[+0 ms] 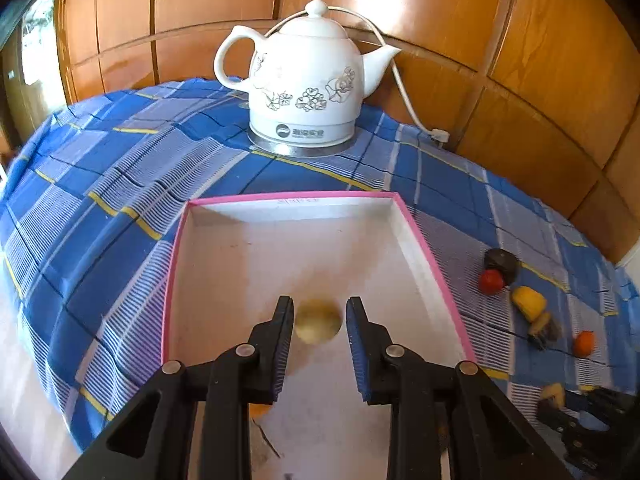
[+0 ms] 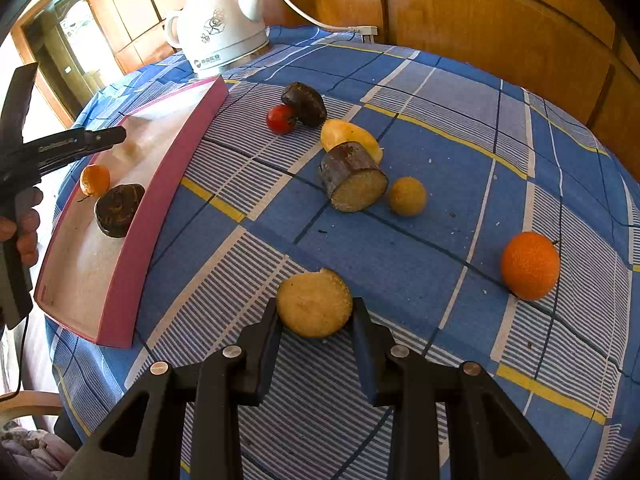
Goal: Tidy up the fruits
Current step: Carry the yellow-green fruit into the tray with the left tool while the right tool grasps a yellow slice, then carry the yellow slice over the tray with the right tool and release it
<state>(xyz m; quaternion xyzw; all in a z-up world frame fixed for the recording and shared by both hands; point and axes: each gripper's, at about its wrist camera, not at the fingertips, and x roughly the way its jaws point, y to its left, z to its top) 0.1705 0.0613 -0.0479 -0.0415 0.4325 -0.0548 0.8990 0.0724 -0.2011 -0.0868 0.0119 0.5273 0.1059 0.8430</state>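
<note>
- The table [image 2: 460, 168] under its blue checked cloth fills both views; its near edge is cut off by the gripper frames.
- The pink-rimmed tray [image 1: 416, 232] lies on the cloth in front of the white kettle [image 1: 304, 80], which stands at the far edge against the wood panelling; the kettle's cord runs off behind it.
- In the tray, seen from the right wrist, sit a dark brown lump [image 2: 119, 210] and a small orange fruit [image 2: 95, 180] close together near the tray's outer wall; from the left wrist the orange fruit is only a sliver behind the finger.
- The left gripper [image 1: 320, 320] hangs over the tray, its jaws a little apart, with a pale round fruit [image 1: 318, 321] between the tips. The fruit is blurred, and I cannot tell whether the pads touch it.
- The right gripper [image 2: 315, 308] has its jaws closed narrow on a tan cut piece [image 2: 314, 304], flat face showing, near the table's near edge.
- Loose on the cloth, right of the tray: an orange [image 2: 530, 266] well apart toward the right edge, a dark-skinned cut chunk [image 2: 352, 178], a yellow piece [image 2: 348, 134] half hidden behind it, a small greenish ball [image 2: 408, 196], a dark lump [image 2: 305, 103] touching a red tomato [image 2: 281, 119].
- A hand [image 2: 22, 220] shows at the left edge, partly cut off.
</note>
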